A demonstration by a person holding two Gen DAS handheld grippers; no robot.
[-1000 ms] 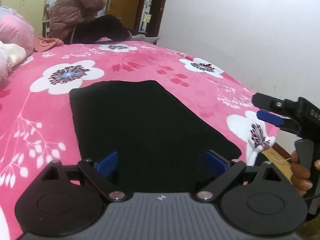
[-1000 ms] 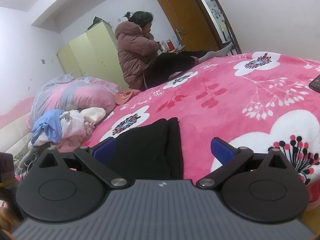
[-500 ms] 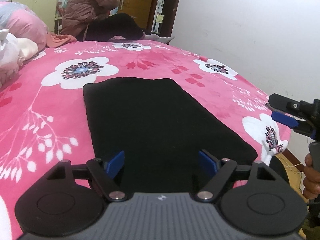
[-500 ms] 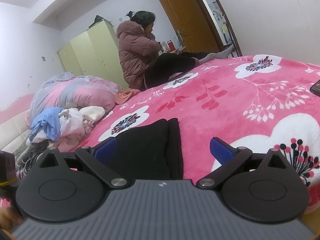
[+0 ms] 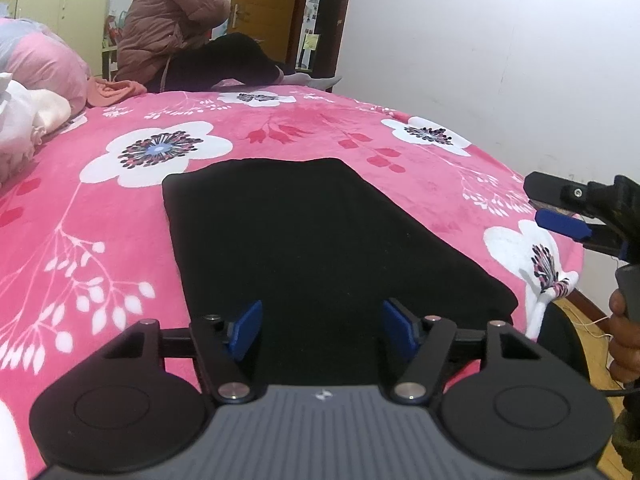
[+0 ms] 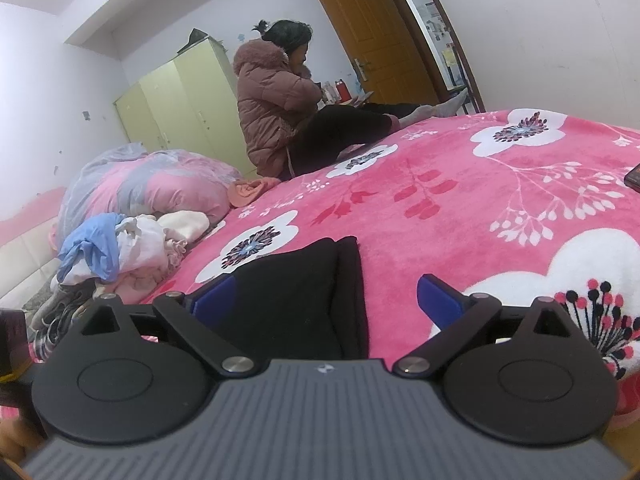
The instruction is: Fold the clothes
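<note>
A black folded garment lies flat on the pink flowered blanket, near the bed's right corner. My left gripper hovers over the garment's near edge. Its jaws are closing, with black cloth lying under and between the blue pads, which do not press on it. In the right wrist view, my right gripper stands open over the garment's folded edge, holding nothing. The right gripper also shows at the right edge of the left wrist view, beside the bed corner, with a hand on its grip.
A person in a puffy coat sits on the bed's far side. A heap of loose clothes and a rolled duvet lie at the left. A dark phone rests on the blanket at the right. The wooden floor shows past the corner.
The left gripper's blue pads have come closer together over the black garment, and its view has shifted slightly. The right gripper has kept still and open.
</note>
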